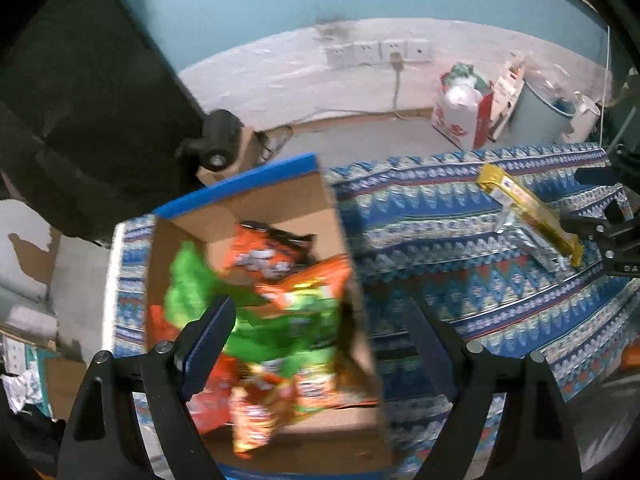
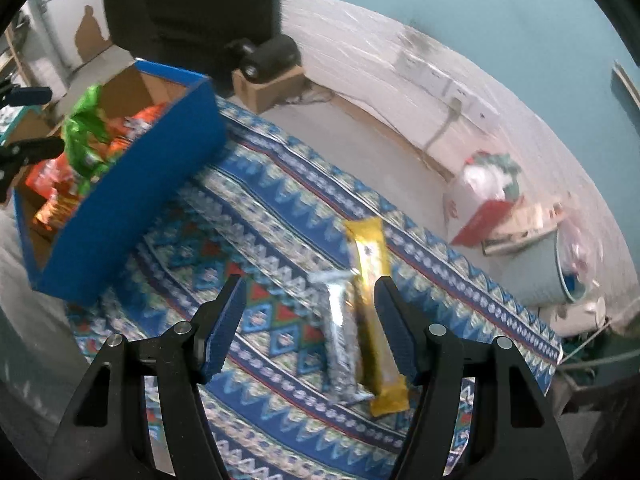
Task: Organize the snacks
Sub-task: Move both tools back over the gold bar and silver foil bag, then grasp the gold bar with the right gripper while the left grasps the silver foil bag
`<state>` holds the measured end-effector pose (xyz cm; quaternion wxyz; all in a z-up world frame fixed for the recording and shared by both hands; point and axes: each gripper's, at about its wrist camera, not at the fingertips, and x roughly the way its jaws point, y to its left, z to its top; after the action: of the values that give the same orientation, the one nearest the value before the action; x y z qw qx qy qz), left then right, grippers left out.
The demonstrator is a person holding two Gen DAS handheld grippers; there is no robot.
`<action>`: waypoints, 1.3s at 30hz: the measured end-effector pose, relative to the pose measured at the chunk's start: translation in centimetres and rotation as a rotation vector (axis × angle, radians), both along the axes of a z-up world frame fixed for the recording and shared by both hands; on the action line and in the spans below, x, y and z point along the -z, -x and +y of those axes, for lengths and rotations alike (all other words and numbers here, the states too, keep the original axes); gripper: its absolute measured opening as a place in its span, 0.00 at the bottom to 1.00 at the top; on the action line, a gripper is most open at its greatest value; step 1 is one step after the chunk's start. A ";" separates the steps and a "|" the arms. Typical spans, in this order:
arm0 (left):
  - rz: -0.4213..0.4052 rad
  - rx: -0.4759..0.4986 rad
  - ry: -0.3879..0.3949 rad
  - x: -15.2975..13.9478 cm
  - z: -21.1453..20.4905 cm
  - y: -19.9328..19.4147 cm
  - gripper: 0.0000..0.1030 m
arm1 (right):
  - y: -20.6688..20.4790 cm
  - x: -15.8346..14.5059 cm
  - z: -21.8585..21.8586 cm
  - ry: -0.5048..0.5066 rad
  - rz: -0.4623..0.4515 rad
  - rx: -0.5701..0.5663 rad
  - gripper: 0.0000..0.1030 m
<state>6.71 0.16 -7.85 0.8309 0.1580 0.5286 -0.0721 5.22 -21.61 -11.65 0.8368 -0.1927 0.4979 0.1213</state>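
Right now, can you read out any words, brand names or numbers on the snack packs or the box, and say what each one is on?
None can be read.
Orange and green snack bags in the blue box: print blurred.
Gold bar and silver bar on the patterned cloth: markings too blurred.
White-and-red bag: red marks illegible.

a blue-walled cardboard box with a plain brown inside sits at one end of the patterned surface, open at the top and heaped with crumpled orange snack packets and green snack packets lying at loose angles over each other. well apart from it, a long gold-wrapped bar and a silver foil bar lie flat side by side on the cloth, touching along their length, the gold one reaching further at both ends.
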 end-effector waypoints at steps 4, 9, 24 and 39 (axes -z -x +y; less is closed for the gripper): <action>0.022 0.015 0.017 1.5 -3.5 -0.2 0.85 | -1.0 1.6 -2.8 0.007 0.038 0.037 0.65; 0.052 0.016 0.025 3.7 -7.2 -0.8 0.85 | -2.0 4.0 -5.3 0.041 0.074 0.064 0.65; 0.179 -0.036 0.063 10.8 -10.7 -2.6 0.85 | -4.2 9.8 -9.4 0.083 0.187 0.098 0.65; 0.260 -0.098 0.133 13.1 -10.7 -2.1 0.85 | 0.6 11.5 -7.1 -0.043 0.325 0.159 0.27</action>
<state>8.85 -10.51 -20.90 0.7665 0.0661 0.6329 -0.0863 4.58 -28.69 -23.19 0.7562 -0.1126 0.6376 0.0949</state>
